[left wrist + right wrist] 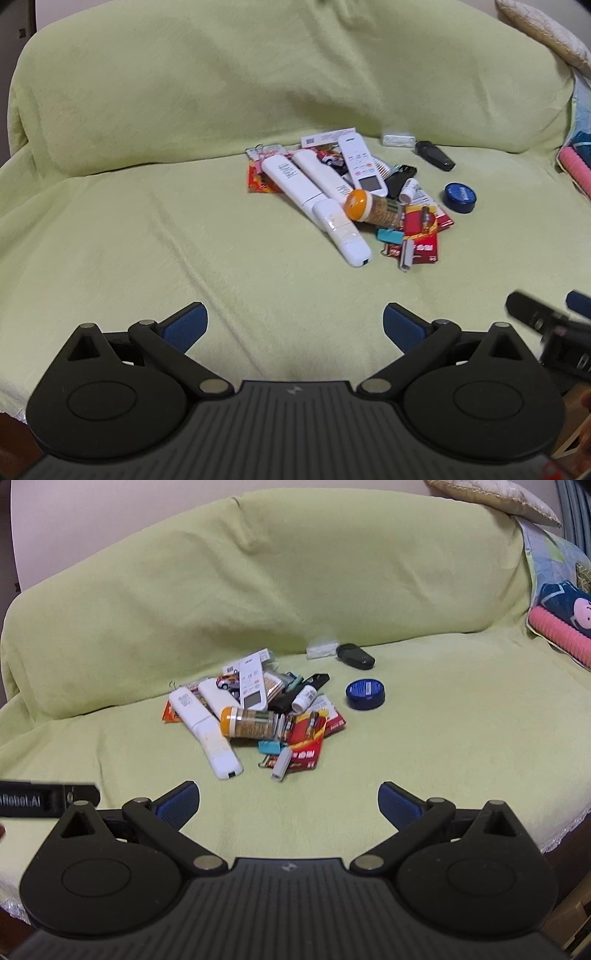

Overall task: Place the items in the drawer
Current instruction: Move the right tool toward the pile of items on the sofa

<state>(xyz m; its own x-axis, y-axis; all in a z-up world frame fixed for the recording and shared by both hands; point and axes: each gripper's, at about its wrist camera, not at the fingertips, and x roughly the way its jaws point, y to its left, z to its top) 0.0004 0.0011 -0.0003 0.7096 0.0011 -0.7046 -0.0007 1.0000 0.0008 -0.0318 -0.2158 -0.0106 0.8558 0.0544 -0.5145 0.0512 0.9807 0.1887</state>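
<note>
A pile of small items lies on a green-covered sofa seat (184,229). It holds white remotes (295,177) (207,723), an orange-capped bottle (373,208) (251,722), red packets (421,229) (306,738), a teal binder clip (388,236) and a small white bottle (304,698). A blue round tin (459,197) (365,694) and a black fob (436,155) (356,656) lie apart to the right. My left gripper (295,326) is open and empty, short of the pile. My right gripper (288,805) is also open and empty, just before the pile. No drawer is in view.
The sofa backrest (295,572) rises behind the pile. A pink roll (561,635) and a patterned cushion (569,602) lie at the right end. A beige pillow (543,29) rests on the back's top right. A lace fringe (561,834) marks the seat's front right edge.
</note>
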